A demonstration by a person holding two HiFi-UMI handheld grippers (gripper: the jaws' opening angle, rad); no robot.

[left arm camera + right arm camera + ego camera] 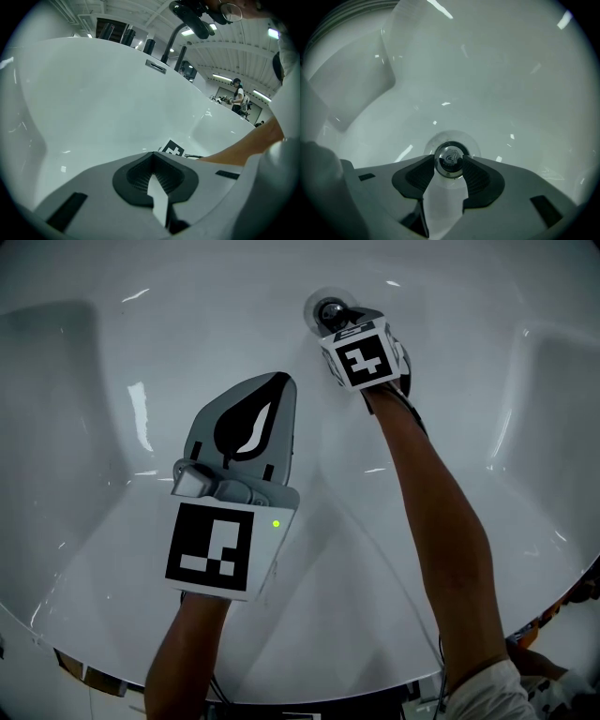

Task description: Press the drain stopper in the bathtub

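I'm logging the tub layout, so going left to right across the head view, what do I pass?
left gripper → drain stopper → right forearm. The right gripper overlaps the stopper, so it's left out.

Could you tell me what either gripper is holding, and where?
Nothing is held: the right gripper stands open astride the drain stopper, and the left gripper is shut, empty.

No words, brands or numbers can be read on anything in view.
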